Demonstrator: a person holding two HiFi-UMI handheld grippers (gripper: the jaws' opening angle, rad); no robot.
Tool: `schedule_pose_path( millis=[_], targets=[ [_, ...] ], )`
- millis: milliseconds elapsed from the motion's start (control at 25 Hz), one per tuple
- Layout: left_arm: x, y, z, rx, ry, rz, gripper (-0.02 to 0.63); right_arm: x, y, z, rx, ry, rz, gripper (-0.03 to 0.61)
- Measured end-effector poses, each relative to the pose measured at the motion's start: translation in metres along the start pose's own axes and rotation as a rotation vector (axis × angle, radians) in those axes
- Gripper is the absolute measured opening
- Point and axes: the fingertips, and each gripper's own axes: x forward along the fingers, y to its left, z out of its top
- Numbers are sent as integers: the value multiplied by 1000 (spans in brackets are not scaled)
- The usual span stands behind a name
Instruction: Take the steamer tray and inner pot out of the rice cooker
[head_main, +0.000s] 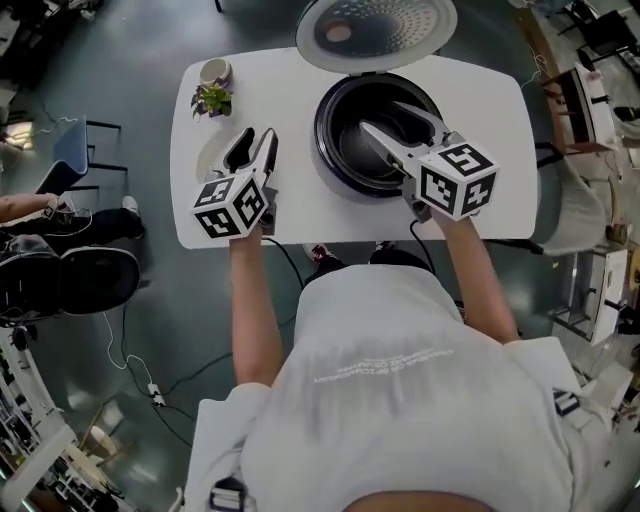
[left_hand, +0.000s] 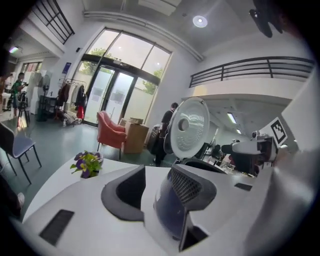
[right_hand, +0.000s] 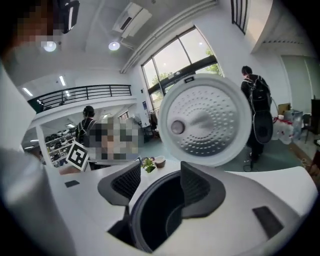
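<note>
The rice cooker (head_main: 380, 135) stands open on the white table (head_main: 300, 215), its perforated lid (head_main: 375, 30) tipped up at the back. The dark inner pot (head_main: 358, 152) sits inside it. My right gripper (head_main: 383, 116) hangs over the pot's mouth, open, with nothing between its fingers; in the right gripper view the pot's rim (right_hand: 150, 215) lies under the jaws and the lid (right_hand: 205, 120) rises behind. My left gripper (head_main: 252, 150) is open and empty over the table left of the cooker. A pale round tray-like thing (head_main: 210, 160) lies on the table partly under it.
A small potted plant (head_main: 212, 98) and a cup (head_main: 214, 70) stand at the table's far left corner. A chair (head_main: 70, 150) and cables are on the floor to the left, a rack (head_main: 590, 100) to the right. People stand in the room behind.
</note>
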Motion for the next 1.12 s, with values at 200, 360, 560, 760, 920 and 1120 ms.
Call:
schedule_pose_path(
  millis=[200, 360, 560, 760, 920, 1120],
  targets=[
    [25, -44, 9, 65, 30, -80, 170, -40, -43, 4, 19, -43, -112, 253],
    [44, -75, 9, 98, 55, -131, 169, -67, -69, 0, 22, -48, -178, 253],
    [58, -103, 2, 143, 99, -160, 169, -92, -93, -15, 60, -41, -238, 253],
    [64, -106, -7, 162, 135, -137, 169, -100, -105, -30, 88, -13, -251, 253],
    [66, -103, -12, 188, 169, -107, 169, -100, -110, -42, 104, 23, -244, 253],
    [66, -102, -29, 206, 252, -105, 169, -90, -110, -59, 122, 84, -216, 253]
  ],
)
